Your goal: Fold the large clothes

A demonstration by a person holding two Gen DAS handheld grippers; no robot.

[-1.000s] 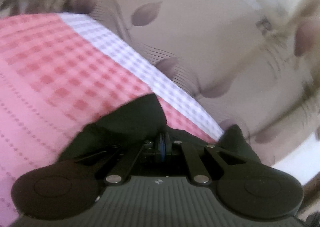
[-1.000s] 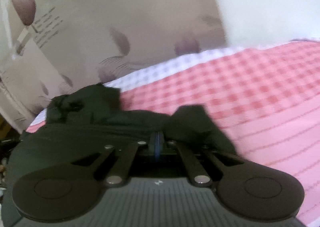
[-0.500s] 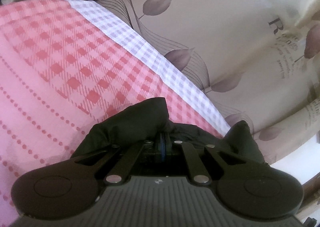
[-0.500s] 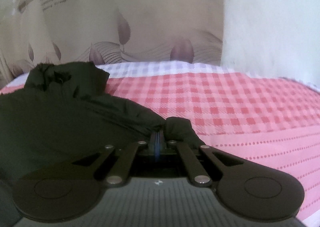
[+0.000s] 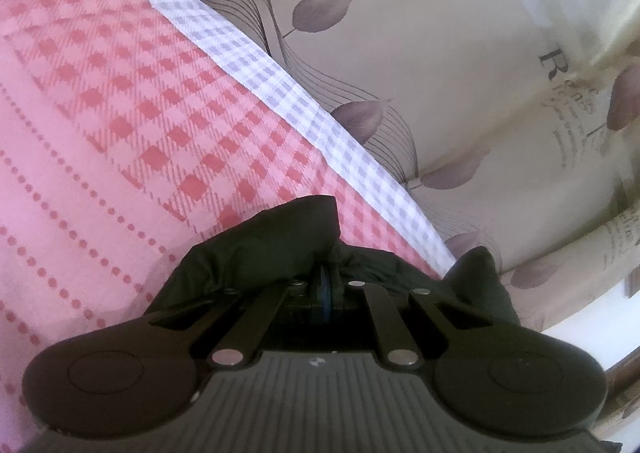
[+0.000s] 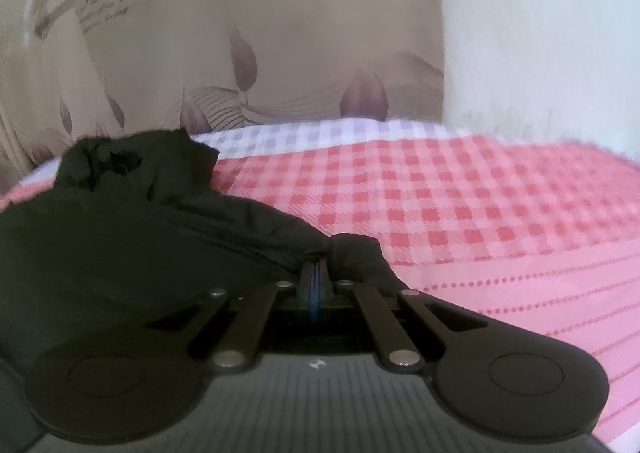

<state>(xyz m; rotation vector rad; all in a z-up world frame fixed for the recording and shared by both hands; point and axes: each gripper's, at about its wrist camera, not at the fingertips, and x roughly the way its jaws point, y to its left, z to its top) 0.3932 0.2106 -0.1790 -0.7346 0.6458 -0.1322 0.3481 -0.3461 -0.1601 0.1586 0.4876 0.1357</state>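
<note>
A large black garment [image 6: 120, 229] lies spread over the pink checked bed sheet [image 6: 460, 205]. In the right wrist view it fills the left side, with a bunched end [image 6: 116, 161] at the far edge. My right gripper [image 6: 318, 269] is shut on a fold of the black garment at its near right edge. My left gripper [image 5: 328, 273] is shut on another bunched part of the black garment [image 5: 272, 249], held just above the sheet [image 5: 120, 133] near the bed's white-checked border.
A beige curtain with a leaf print [image 5: 440, 53] hangs close behind the bed edge. A white wall [image 6: 540, 33] stands at the far right of the bed. Bare sheet spreads right of the right gripper and left of the left gripper.
Both grippers kept their grip and moved with the garment. The right view swung so the garment lies flatter and further left. The left view shifted slightly and sharpened.
</note>
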